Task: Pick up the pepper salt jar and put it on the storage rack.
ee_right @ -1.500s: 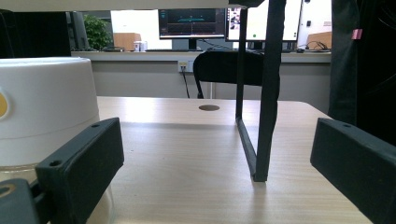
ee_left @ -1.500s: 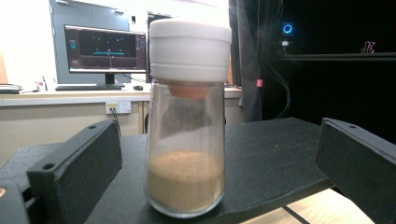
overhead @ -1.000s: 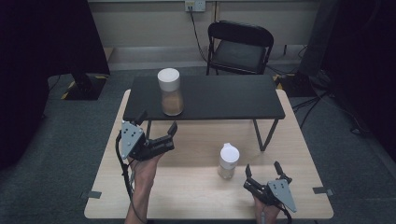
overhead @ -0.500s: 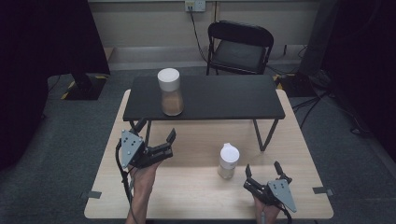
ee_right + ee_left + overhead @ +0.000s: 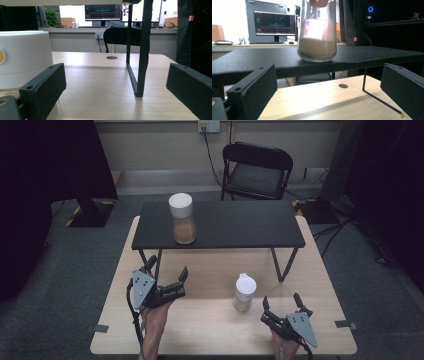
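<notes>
A tall clear jar (image 5: 182, 222) with a white lid, partly filled with tan powder, stands on the left part of a low black shelf (image 5: 240, 225). In the left gripper view the jar (image 5: 317, 32) rises straight ahead on the shelf (image 5: 249, 61). My left gripper (image 5: 167, 268) hovers open over the wooden table (image 5: 210, 330), in front of and below the jar, its jaws (image 5: 329, 73) empty. A small bottle (image 5: 245, 292) with a white cap stands on the table. My right gripper (image 5: 281, 300) rests open just right of the bottle, whose cap (image 5: 25, 57) sits beside its left jaw.
The shelf's thin black legs (image 5: 282, 265) stand on the table; one leg (image 5: 140, 50) is straight ahead of the right gripper. A black folding chair (image 5: 257, 170) stands beyond the table. Dark curtains flank both sides.
My left gripper has drifted slightly back toward the table's near edge and lower. The right gripper, the jar and the bottle have not moved.
</notes>
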{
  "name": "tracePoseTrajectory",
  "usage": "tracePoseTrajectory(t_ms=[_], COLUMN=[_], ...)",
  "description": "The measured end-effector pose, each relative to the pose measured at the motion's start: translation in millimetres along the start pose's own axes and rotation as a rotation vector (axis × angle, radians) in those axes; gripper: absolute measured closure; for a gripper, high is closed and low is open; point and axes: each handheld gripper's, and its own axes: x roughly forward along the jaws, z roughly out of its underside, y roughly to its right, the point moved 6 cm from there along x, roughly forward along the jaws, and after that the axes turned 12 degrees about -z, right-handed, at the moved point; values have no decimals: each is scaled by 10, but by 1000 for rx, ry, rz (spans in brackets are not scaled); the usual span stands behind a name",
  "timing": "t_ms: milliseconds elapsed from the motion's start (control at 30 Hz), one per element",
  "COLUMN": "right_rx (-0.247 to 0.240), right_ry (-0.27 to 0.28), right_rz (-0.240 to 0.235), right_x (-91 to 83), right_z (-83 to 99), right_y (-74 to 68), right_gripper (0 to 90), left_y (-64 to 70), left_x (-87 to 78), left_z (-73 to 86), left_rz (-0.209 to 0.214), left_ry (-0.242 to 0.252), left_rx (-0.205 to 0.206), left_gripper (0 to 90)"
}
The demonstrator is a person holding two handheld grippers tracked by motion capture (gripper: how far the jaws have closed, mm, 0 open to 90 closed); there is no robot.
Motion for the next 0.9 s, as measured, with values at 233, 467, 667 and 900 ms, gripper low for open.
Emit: tracePoseTrajectory(t_ms=[233, 467, 667, 900], right_rx=[0, 0, 0, 0], right_ry=[0, 0, 0, 0], right_rz=[0, 0, 0, 0], right_x=[0, 0, 0, 0], right_z=[0, 0, 0, 0], right_y=[0, 0, 0, 0], right_gripper=[15, 15, 15, 16], left_y=[-8, 21, 24, 25], left_x=[-68, -105, -145, -222], left_z=[161, 319, 444, 652], left_rz=[-15, -28, -34, -69], left_ry=[-9, -30, -41, -47], left_rx=[-6, 6, 6, 8], left_gripper=[3, 4, 4, 4])
